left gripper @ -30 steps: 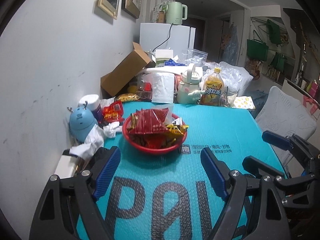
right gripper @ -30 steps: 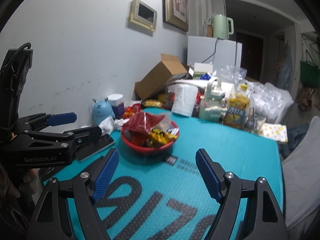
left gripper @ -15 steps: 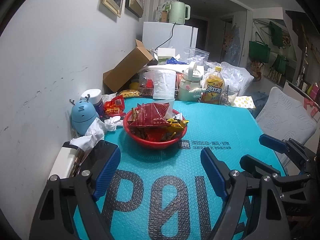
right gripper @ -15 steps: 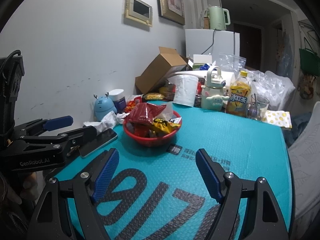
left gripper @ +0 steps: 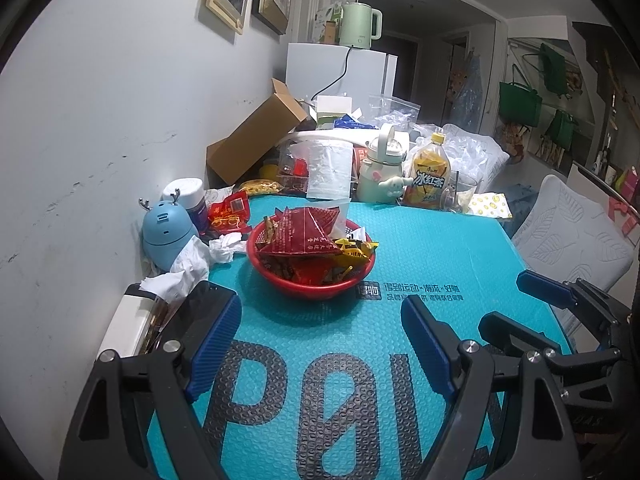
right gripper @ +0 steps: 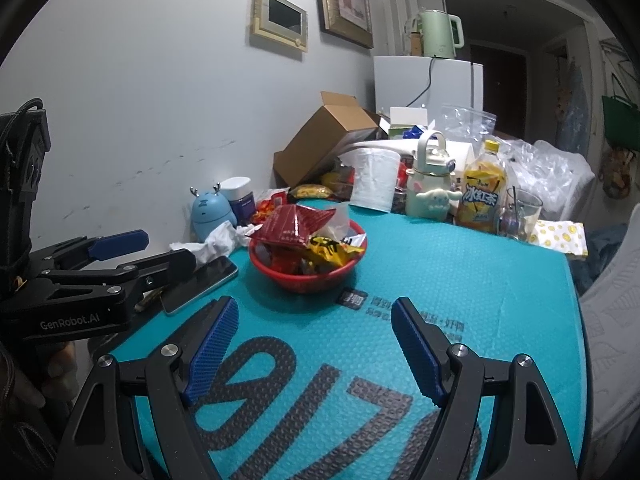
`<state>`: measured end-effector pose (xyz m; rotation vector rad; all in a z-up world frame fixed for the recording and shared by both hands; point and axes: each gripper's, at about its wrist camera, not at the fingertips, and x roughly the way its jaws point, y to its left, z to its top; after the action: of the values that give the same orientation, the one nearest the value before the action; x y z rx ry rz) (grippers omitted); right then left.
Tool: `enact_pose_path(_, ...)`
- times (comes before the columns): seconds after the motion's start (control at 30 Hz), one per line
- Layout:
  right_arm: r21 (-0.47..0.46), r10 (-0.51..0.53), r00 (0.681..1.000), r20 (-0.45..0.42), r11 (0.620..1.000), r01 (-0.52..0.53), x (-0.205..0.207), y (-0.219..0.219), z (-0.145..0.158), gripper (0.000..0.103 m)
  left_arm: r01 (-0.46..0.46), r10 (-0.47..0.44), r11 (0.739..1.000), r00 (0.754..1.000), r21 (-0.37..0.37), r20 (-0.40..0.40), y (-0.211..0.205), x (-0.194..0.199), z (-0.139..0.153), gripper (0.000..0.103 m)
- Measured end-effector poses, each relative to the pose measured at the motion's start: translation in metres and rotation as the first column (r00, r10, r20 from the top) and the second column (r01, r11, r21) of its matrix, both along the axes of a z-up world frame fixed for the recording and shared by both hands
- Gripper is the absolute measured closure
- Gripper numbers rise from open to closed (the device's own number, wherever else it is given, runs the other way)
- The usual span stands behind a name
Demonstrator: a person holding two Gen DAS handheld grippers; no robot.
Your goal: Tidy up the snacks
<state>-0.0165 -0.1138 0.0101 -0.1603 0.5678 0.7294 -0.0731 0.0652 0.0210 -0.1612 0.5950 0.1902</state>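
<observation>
Both grippers are hovering low over the near end of a teal mat [left gripper: 440,248], side by side and aimed toward the wall end of the table. The left gripper [left gripper: 320,340] is holding its blue-padded jaws wide apart with nothing between them, and the right gripper [right gripper: 314,344] is doing the same. In the right wrist view the left gripper [right gripper: 148,248] is showing from the side, level with the table, its fingers spread.

A red bowl [left gripper: 310,284] is sitting on the mat ahead of both grippers, well apart from them, and is holding a heap of snacks: a big red packet [left gripper: 304,232] is lying on top, with yellow wrappers [right gripper: 332,246] beside it. A phone [right gripper: 200,284] is lying just left of the bowl, near crumpled tissue [left gripper: 188,264].
</observation>
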Motion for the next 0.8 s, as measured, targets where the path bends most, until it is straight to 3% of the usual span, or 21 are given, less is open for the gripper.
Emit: enact_pose_path(0.8, -0.002, -0.011, 1.0, -0.002, 1.0, 0.011, 0.0008, -0.0011, -0.0024, 0.023, 0.002, -0.002, 1.0, 1.0, 0.01, -0.009, -0.0028, 0.0021, 0.0015, 0.021)
